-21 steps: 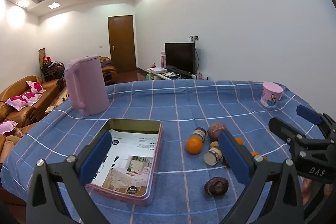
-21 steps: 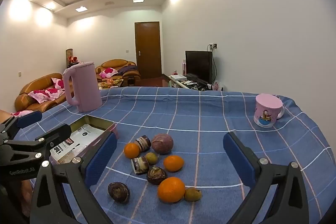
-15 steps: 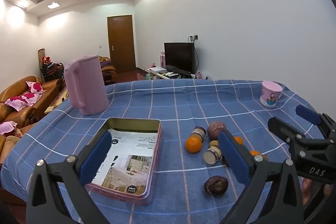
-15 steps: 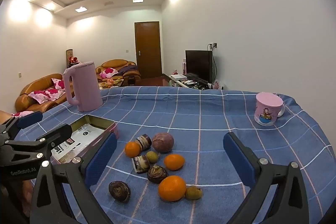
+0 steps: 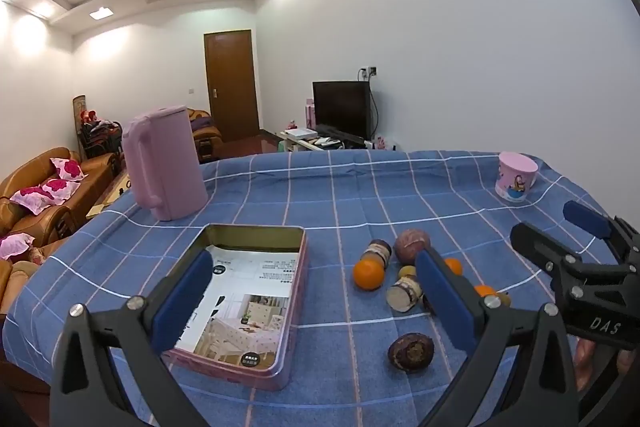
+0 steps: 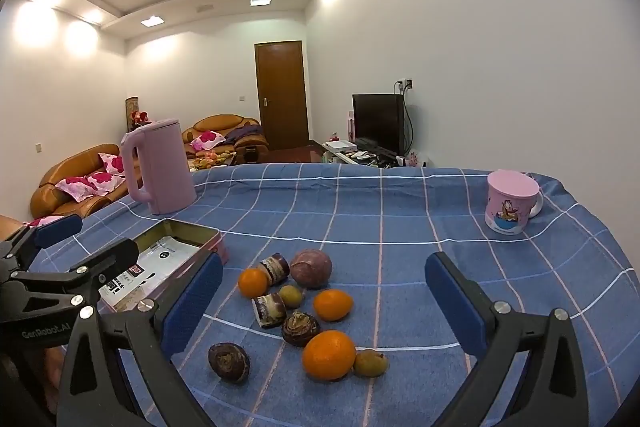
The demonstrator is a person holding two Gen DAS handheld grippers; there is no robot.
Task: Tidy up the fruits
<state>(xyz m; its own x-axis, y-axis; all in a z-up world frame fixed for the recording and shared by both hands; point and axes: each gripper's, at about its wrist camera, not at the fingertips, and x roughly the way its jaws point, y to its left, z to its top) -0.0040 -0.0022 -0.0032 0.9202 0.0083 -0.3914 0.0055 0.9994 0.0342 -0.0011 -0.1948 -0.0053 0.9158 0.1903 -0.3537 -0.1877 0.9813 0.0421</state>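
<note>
fruits lie in a loose cluster on the blue checked cloth of the desk, ahead of the right tongs and between their two blue pads, nearer the left pad. closest to these tongs sits a big orange with a small brownish-green fruit touching its right side. a dark wrinkled fruit lies apart to the left, just beside the left pad. further out are a second dark fruit, a mid-sized orange, a small green fruit, two short brown rolls, a small orange and a round purple fruit at the far end.

the right tongs stand wide open with nothing between the pads but air above the cluster. the left tongs are also wide open and empty; their left pad hangs over an open pink tin with a printed sheet lying inside, and the fruit shows past their right pad. the tin is empty of fruit.

beyond the left tongs stands a pink kettle, upright. far off to the right of the right tongs sits a pink mug, upside down. each pair of tongs shows at the edge of the other's view.
</note>
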